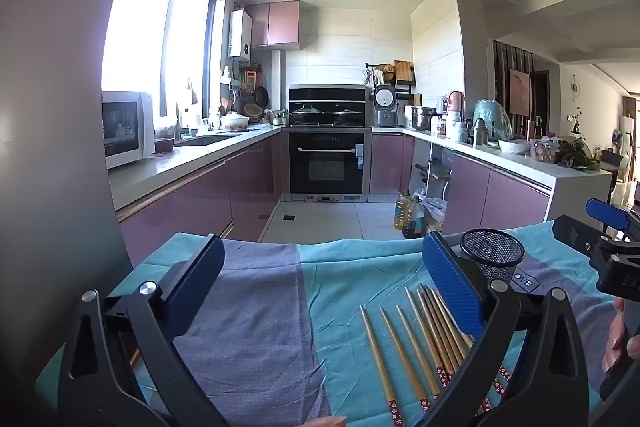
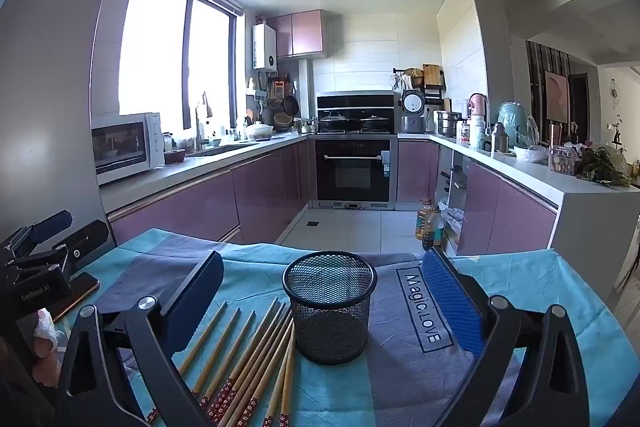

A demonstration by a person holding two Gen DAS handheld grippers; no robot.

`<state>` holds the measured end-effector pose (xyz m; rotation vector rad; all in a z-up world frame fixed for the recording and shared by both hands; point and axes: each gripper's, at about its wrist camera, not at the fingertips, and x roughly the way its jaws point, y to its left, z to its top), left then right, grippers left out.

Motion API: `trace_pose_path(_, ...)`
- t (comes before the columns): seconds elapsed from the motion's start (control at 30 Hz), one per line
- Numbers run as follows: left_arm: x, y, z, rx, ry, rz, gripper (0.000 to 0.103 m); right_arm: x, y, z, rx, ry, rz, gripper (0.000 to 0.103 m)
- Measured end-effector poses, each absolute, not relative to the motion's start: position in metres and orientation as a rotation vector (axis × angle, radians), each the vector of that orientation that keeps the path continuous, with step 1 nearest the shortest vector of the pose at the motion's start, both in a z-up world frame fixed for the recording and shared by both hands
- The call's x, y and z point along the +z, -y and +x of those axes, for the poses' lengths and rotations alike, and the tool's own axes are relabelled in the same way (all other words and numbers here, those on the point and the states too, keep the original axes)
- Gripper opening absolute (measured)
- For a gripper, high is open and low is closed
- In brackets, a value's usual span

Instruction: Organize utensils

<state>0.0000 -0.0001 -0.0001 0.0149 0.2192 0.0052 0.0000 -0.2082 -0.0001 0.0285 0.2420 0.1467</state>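
Several wooden chopsticks point(image 2: 248, 355) with red patterned ends lie side by side on the teal and purple cloth point(image 2: 520, 291), just left of an empty black mesh cup point(image 2: 330, 311) that stands upright. My right gripper point(image 2: 324, 275) is open and empty, its jaws wide on either side of the cup and above the cloth. In the left wrist view the chopsticks point(image 1: 412, 343) lie by my right-hand finger and the mesh cup point(image 1: 493, 257) stands beyond it. My left gripper point(image 1: 320, 267) is open and empty over bare cloth point(image 1: 256, 327).
The cloth-covered table ends at a far edge facing the kitchen floor, where oil bottles point(image 2: 430, 225) stand. A phone point(image 2: 78, 293) lies at the table's left edge beneath the other gripper's body. Purple cabinets, an oven and cluttered counters lie beyond.
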Motion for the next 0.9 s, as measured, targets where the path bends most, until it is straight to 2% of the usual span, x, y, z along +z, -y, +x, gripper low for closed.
trace_pose_path(0.9,0.002,-0.002,-0.009,0.002,-0.147,0.001,0.097,0.003,0.206,-0.001,0.155,-0.222,0.029,0.096)
